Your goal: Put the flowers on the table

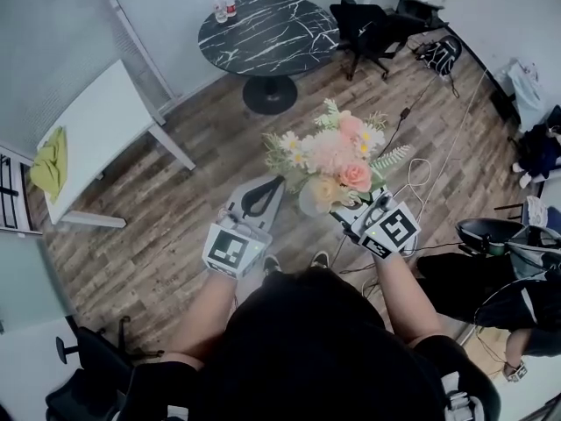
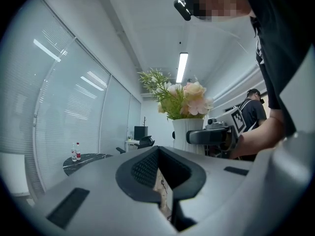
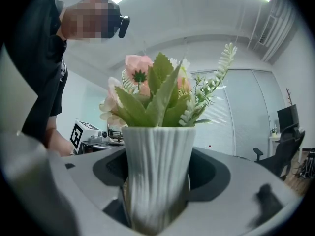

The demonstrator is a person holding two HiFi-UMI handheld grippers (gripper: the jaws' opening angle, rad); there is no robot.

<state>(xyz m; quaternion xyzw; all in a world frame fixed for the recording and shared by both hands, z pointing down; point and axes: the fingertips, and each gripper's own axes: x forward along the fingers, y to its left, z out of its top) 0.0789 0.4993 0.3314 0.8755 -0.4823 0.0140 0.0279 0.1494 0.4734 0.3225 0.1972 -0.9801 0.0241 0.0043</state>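
Two views split the load between them. The head view looks down on the pink, peach and white bouquet of flowers (image 1: 337, 156) and hides most of its container. The right gripper view faces the white ribbed vase (image 3: 157, 171) full on, its fluted wall widening toward the rim, with broad green leaves and a pale feathery sprig rising out of it.

The right hand-held gripper (image 1: 346, 216) is clenched on that vase, with a grey jaw against each side, and carries it in the air above the wood-plank floor (image 1: 175, 226). The left hand-held gripper (image 1: 273, 186), just left of the vase, grasps nothing; its dark, textured pads meet at the tips.

Well ahead of both hand-held grippers stands the round black bench (image 1: 267, 33), veined white like marble, with two small bottles (image 1: 223, 5) on it. The left gripper view shows the same bench edge-on. Far to the left of the left hand-held gripper is a white rectangular bench (image 1: 96, 130) with a crumpled yellow cloth (image 1: 51, 160) on it.
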